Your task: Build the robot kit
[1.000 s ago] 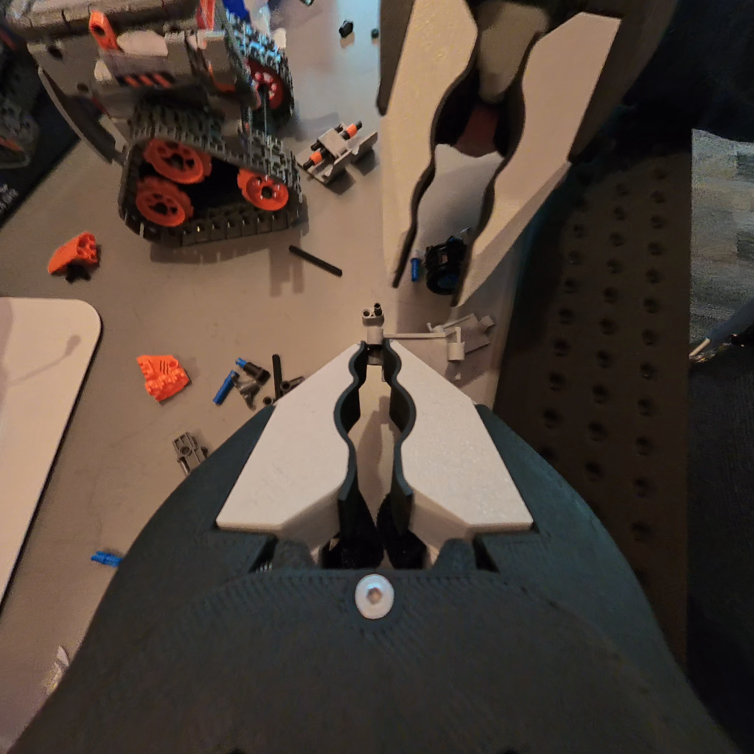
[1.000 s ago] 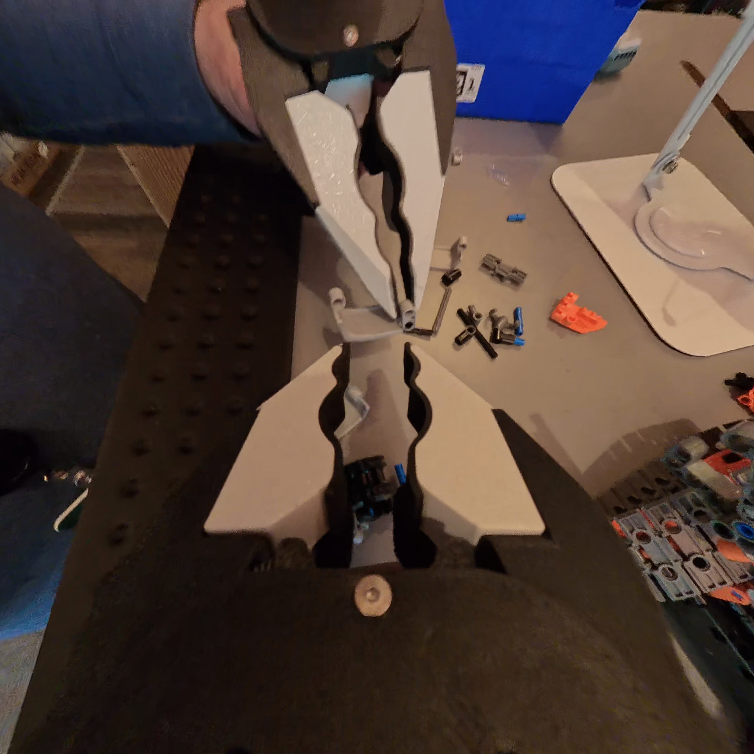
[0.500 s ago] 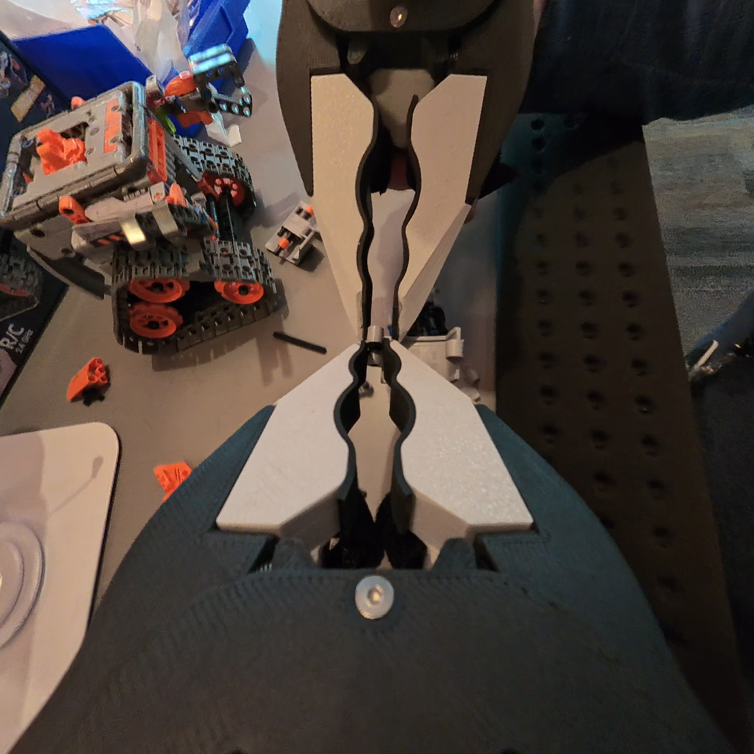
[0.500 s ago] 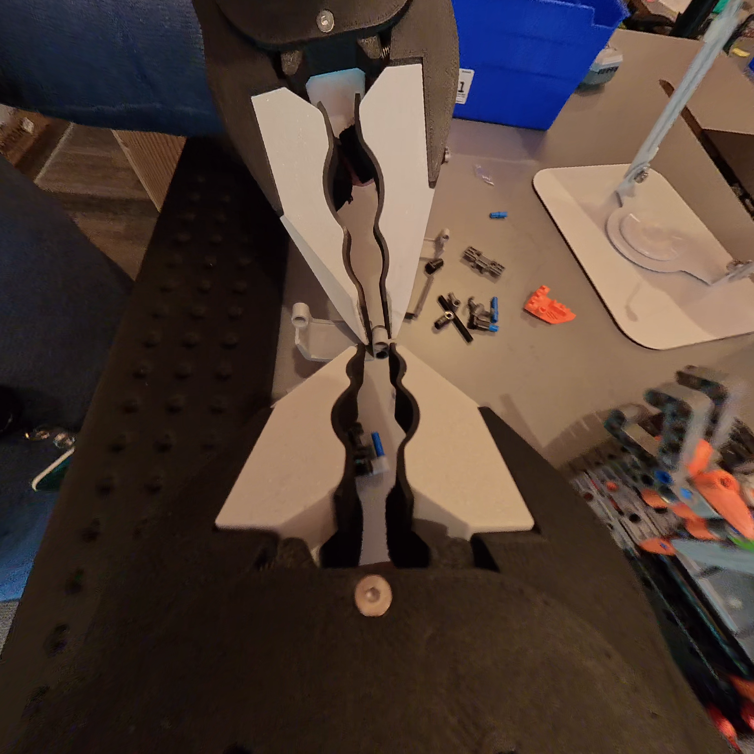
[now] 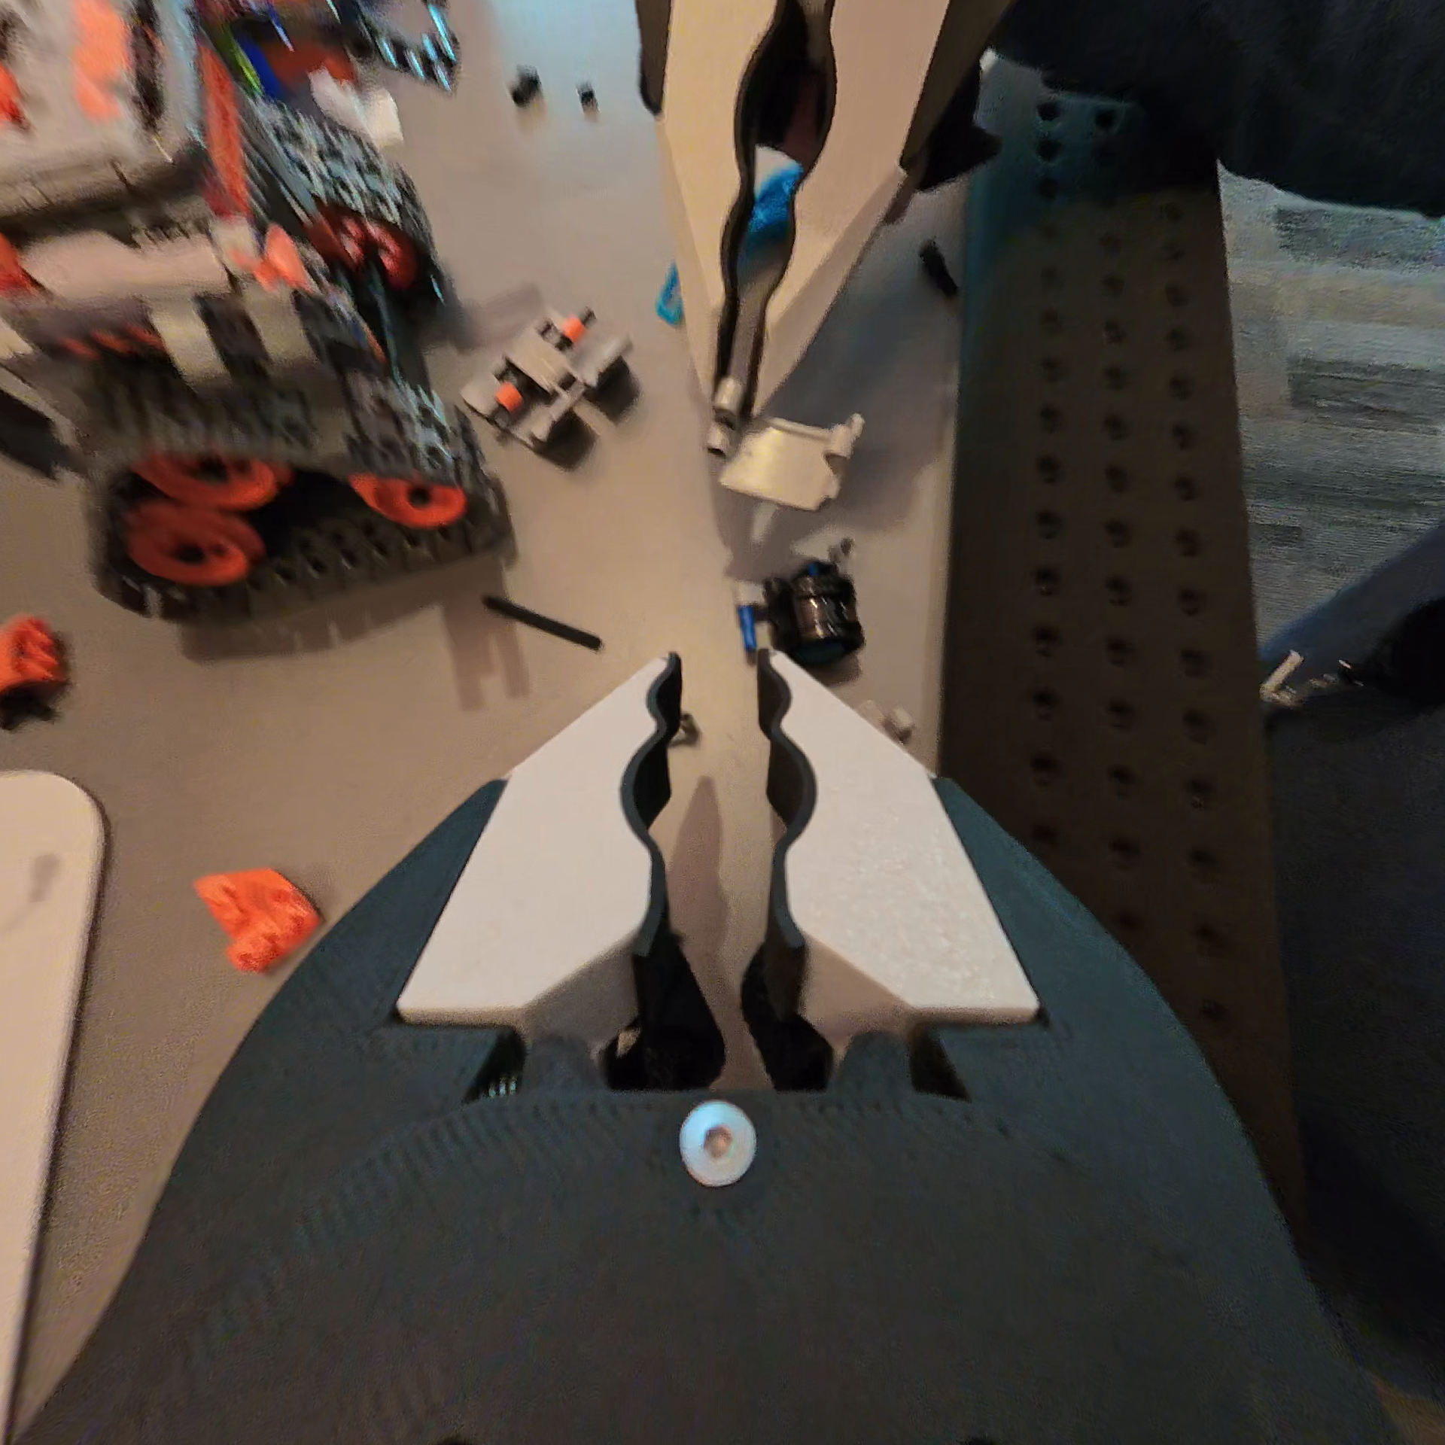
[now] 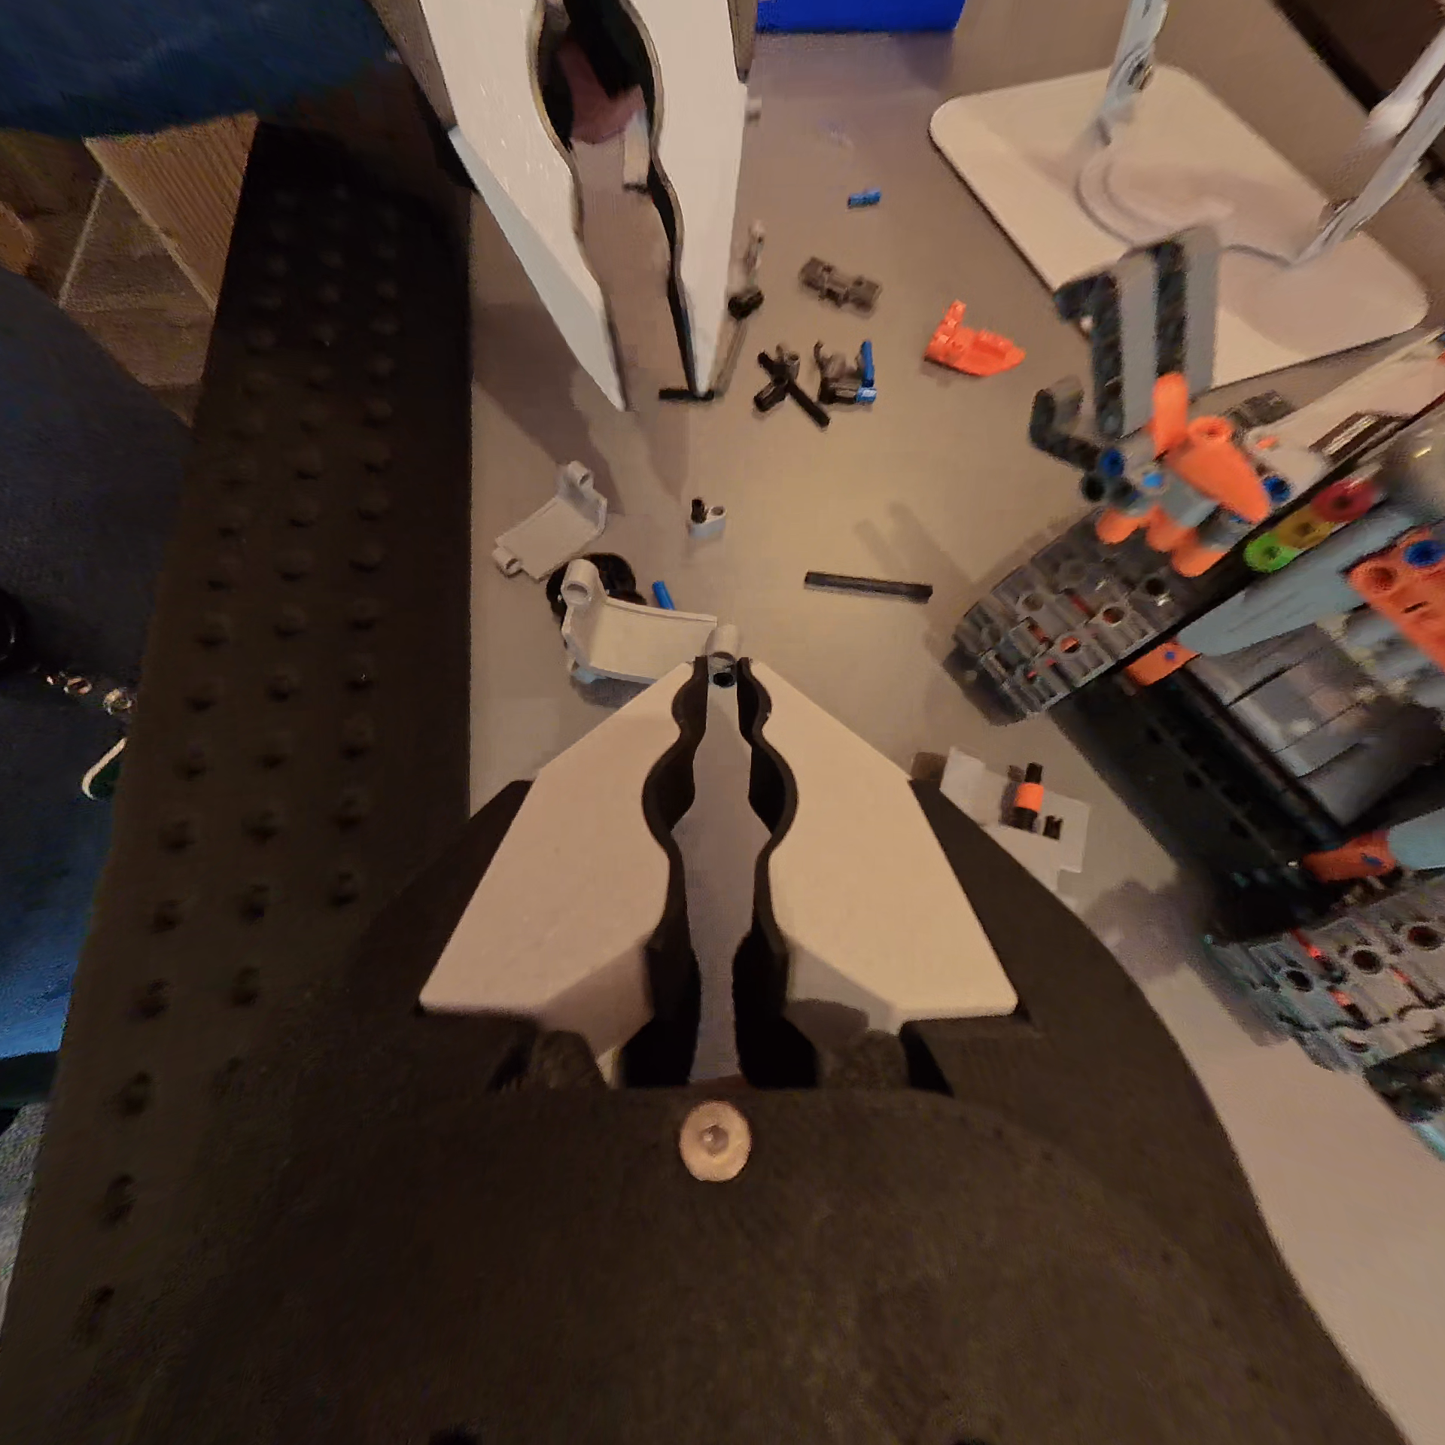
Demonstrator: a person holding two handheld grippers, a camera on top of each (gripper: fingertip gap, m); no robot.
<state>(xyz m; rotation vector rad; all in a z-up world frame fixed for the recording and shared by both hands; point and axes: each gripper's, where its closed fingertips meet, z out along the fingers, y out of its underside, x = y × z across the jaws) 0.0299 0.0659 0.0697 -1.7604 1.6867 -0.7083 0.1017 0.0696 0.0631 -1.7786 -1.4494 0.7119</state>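
In the left wrist view, at the centre, the left gripper (image 5: 715, 665) hangs over the grey bench (image 5: 352, 743) with its jaws parted by a narrow gap and nothing between them. At about 12 o'clock from it the right gripper (image 5: 731, 406) points down, its tips pinched on the corner peg of a light grey panel piece (image 5: 782, 465) lifted above the bench. Between the two, toward 1 o'clock, lies a black round part (image 5: 817, 614) with a blue pin (image 5: 747, 618) just beside it. At 10 o'clock stands a blurred tracked vehicle model (image 5: 297, 438) with orange wheels; a black axle rod (image 5: 543, 623) lies near it, and an orange wedge piece (image 5: 258, 916) lies at 8 o'clock. A black perforated strip (image 5: 1095, 547) runs along the 3 o'clock side.

In the right wrist view, the right gripper (image 6: 723, 665) has its jaws closed to a sliver on the panel piece's (image 6: 633, 641) peg, the panel hanging toward 10 o'clock. A second grey panel (image 6: 551, 532) lies beyond it on the bench (image 6: 860, 485). At 12 o'clock the left gripper (image 6: 665, 387) points down, slightly parted. The black rod (image 6: 868, 586) lies at 1 o'clock and the tracked model (image 6: 1220, 625) at 3 o'clock.
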